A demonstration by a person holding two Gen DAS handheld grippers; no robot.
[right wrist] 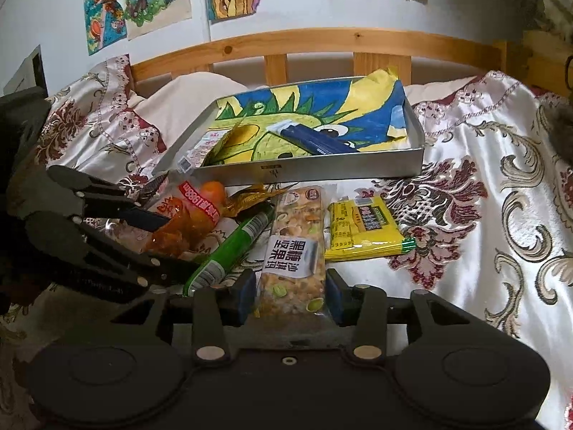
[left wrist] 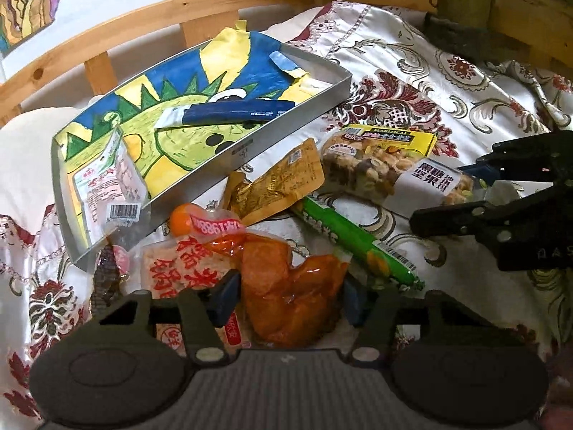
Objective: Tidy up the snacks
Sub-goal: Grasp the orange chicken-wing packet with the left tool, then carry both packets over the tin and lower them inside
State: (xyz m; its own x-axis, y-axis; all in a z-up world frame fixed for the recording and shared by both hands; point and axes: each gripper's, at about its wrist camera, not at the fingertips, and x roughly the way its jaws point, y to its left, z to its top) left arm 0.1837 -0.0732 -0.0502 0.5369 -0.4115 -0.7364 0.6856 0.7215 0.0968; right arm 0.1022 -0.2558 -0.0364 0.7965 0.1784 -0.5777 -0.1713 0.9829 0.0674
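Note:
A metal tray (left wrist: 200,179) (right wrist: 322,170) lined with a dinosaur drawing holds a blue packet (left wrist: 229,113) (right wrist: 315,139) and a pink-white packet (left wrist: 104,186). Loose snacks lie in front of it on the bedspread. My left gripper (left wrist: 290,297) is open around an orange chicken packet (left wrist: 286,286) (right wrist: 179,229), its pads on either side. My right gripper (right wrist: 292,295) (left wrist: 476,193) is open around the near end of a clear nut bar (right wrist: 293,247) (left wrist: 386,168). A green sausage stick (left wrist: 358,240) (right wrist: 229,251) lies between the two.
A yellow packet (right wrist: 361,231) lies right of the nut bar. A brown packet (left wrist: 275,182) and an orange ball (left wrist: 182,218) sit by the tray. A wooden bed rail (right wrist: 286,41) runs behind. The floral bedspread (right wrist: 483,215) spreads to the right.

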